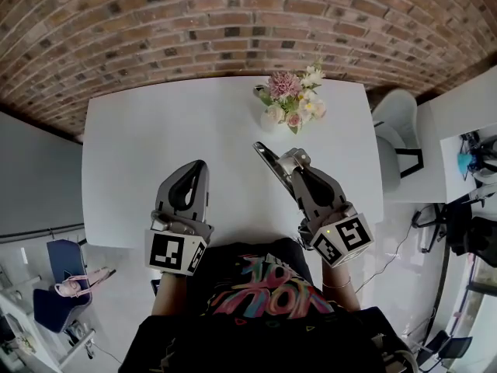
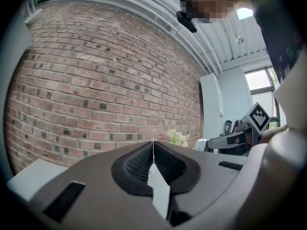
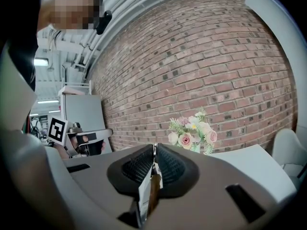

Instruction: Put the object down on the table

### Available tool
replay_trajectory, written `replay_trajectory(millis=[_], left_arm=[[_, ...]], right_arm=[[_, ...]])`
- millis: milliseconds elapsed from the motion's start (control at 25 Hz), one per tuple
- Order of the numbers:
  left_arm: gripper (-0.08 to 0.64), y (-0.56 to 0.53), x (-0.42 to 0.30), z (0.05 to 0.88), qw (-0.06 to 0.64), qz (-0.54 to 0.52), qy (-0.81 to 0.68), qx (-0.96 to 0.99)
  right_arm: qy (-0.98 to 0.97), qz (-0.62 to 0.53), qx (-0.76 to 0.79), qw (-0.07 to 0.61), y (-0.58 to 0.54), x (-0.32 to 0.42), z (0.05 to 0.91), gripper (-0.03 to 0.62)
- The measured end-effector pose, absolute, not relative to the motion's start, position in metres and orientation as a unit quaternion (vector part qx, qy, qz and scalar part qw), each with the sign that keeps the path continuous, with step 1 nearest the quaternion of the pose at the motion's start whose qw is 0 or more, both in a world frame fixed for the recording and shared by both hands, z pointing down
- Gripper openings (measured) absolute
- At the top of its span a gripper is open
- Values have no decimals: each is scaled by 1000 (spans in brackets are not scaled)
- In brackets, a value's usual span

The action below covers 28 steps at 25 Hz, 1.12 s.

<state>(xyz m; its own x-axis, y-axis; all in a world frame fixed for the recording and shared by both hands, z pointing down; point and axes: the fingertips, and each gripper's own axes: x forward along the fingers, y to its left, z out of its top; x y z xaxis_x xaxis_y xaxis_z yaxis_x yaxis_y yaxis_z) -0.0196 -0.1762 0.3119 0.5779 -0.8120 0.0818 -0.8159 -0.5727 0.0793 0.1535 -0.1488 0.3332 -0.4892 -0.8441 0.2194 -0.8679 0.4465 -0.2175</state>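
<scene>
Flat object [image 1: 268,164] full-length in head view only

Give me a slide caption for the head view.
Seen from above: right gripper clamps a thin flat object over the white table, left gripper shut and empty, flowers at the far edge.

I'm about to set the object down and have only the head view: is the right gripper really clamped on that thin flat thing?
Observer: Yes. The right gripper view shows the right gripper pinched on a thin flat white-and-brown piece, which sits edge-on between the pads.
Operator: And the left gripper, is it carrying anything?
Observer: No. The left gripper view shows the left gripper shut, its tips meeting with nothing between them.
</scene>
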Motion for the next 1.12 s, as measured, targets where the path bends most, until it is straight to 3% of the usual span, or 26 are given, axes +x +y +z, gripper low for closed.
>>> replay_trajectory(millis=[1120], left_arm=[[25,-161,-1,373,106,48,-395,911]], right_arm=[[-847,214,474,111,-125,131,430,48]])
